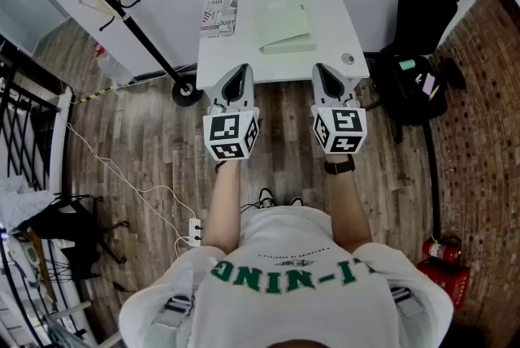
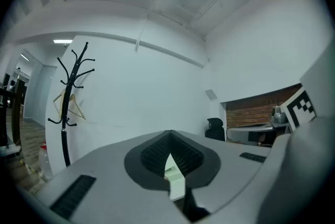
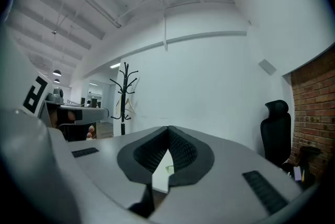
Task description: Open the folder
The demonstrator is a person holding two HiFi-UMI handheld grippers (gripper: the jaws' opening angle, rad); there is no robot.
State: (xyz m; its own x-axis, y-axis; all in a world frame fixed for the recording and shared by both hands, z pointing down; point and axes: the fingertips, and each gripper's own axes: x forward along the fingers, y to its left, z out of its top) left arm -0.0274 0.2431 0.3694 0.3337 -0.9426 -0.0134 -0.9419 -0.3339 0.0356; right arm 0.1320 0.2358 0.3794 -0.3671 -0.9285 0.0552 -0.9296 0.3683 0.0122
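Folder (image 1: 284, 27): pale green, unlabelled, closed, flat at far centre of white table (image 1: 268, 66).
Booklet (image 1: 218, 17): lies left of it, red-and-black print too small to read.
Left gripper (image 1: 236, 71), right gripper (image 1: 327, 68): jaws closed tip to tip, holding nothing, at the near edge.

We wear a white T-shirt (image 1: 284, 257) with green block lettering, 2 grey shoulder straps (image 1: 175, 307) and a black wristband (image 1: 339, 167). The left gripper (image 1: 238, 74) and right gripper (image 1: 326, 71) share grey shells, black ribbed pads (image 2: 154, 155) and black-and-white marker cubes (image 1: 231, 135).
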